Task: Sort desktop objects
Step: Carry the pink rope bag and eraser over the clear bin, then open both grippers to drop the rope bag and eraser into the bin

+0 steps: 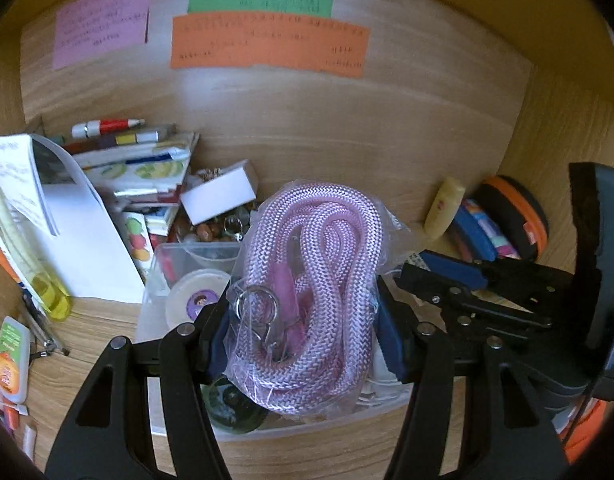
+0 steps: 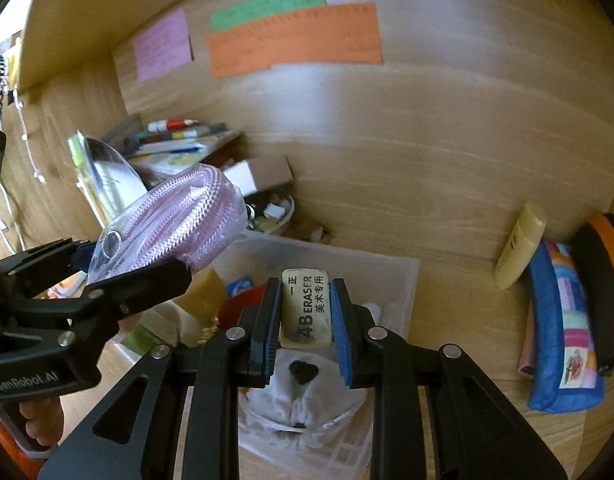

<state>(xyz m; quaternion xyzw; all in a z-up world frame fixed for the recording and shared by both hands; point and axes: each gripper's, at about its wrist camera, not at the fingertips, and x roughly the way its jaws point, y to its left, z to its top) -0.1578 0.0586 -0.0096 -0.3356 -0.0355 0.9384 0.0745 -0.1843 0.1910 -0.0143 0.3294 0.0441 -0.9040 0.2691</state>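
Left wrist: left gripper [image 1: 303,336] clamps bagged pink rope [image 1: 311,280]; right gripper [image 2: 305,320] pinches eraser [image 2: 305,307] over clear bin [image 2: 403,280].

The left tool [image 1: 303,332] has its blue-padded fingers [image 1: 389,344] spread wide and pressed against a bulky load, while the right tool [image 2: 305,320] (seen just right of the left one) has its fingers [image 2: 341,320] drawn close, clamped on a small block.
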